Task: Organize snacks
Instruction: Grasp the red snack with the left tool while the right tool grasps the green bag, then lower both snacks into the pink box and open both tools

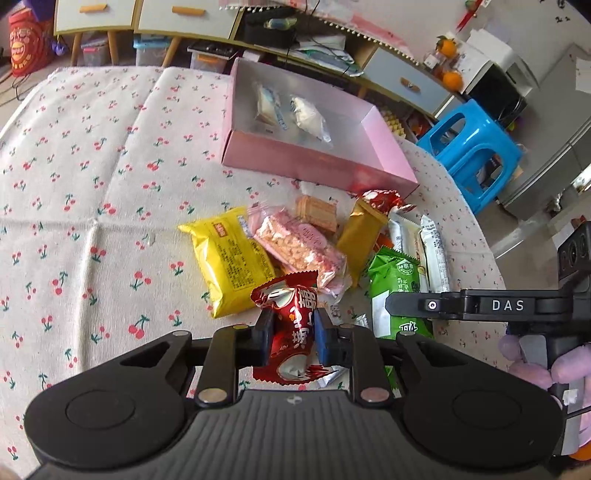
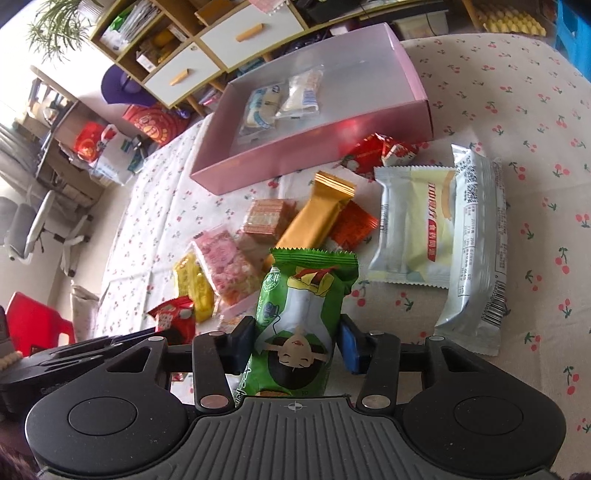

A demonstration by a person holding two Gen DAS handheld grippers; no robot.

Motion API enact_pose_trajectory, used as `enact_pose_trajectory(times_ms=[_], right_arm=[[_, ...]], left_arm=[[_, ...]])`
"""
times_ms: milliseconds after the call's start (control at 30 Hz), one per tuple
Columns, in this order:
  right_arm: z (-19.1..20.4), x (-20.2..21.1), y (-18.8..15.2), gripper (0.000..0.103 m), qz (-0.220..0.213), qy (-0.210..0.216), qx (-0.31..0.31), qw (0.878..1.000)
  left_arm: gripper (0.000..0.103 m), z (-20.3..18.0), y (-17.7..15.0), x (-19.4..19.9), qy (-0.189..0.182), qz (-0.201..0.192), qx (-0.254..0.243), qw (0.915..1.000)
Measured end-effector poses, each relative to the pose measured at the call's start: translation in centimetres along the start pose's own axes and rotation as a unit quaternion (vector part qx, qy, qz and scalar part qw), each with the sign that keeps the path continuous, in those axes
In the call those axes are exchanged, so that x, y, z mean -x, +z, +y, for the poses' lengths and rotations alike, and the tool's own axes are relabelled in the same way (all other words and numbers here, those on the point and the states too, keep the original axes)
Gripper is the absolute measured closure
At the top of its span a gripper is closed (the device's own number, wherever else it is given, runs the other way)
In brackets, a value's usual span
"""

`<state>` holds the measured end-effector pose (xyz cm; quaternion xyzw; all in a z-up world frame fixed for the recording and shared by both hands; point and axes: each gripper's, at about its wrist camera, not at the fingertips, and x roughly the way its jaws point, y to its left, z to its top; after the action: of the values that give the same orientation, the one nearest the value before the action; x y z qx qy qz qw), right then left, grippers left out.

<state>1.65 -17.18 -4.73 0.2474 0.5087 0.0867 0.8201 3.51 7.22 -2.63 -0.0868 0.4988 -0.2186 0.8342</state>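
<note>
My left gripper [image 1: 291,326] is shut on a red candy [image 1: 290,306], pinched at its middle and held just above the cherry-print tablecloth [image 1: 92,166]. My right gripper [image 2: 297,332] is shut on a green snack packet [image 2: 306,295], with both pads against its sides. Behind them a pile holds a yellow packet [image 1: 229,258], a pink packet [image 1: 299,247], a gold bar [image 2: 317,218], a wafer pack [image 2: 266,218] and two pale packets [image 2: 413,229]. Beyond the pile an open pink box [image 1: 317,162] holds two pale wrapped snacks [image 1: 273,107].
A second red candy [image 2: 369,153] lies against the box's front wall. The table's right edge curves down beside a blue stool [image 1: 476,147]. Cabinets with drawers [image 1: 184,18] stand behind the table, and a red chair [image 2: 33,317] stands to the left. A gloved hand [image 1: 532,365] holds the right gripper.
</note>
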Motion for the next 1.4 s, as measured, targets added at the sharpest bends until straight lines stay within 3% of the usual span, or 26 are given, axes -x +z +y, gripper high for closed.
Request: enact_pose_trajectory(times_ms=[333,800,1133,1400], right_arm=[[1.3,1.7,1.6,0.057,-0.027,-0.008,0.01,1.0],[1.2,4.8,7.7,0.057,-0.111,-0.032,-0.018,0.993],[-1.1,3.1,16.2,0.057,-0.111,-0.068,0.026,0.991],[-1.4,-0.9,20.1,0.056,-0.085,-0.093,0.096,0.987]], left_arm=[[0.083,-2.4,1.5,0.0,0.012,-0.026,-0.026,0.9992],[0.083,-5.3,6.3,-1.1,0.009,-0.077,-0.02,0.9968],[0.083,-7.4,11.4,-4.9,0.002,-0.083,-0.067,0.9943],[0.083,-8.1,13.7,-10.3,-0.004,-0.08,-0.107,0.9911]])
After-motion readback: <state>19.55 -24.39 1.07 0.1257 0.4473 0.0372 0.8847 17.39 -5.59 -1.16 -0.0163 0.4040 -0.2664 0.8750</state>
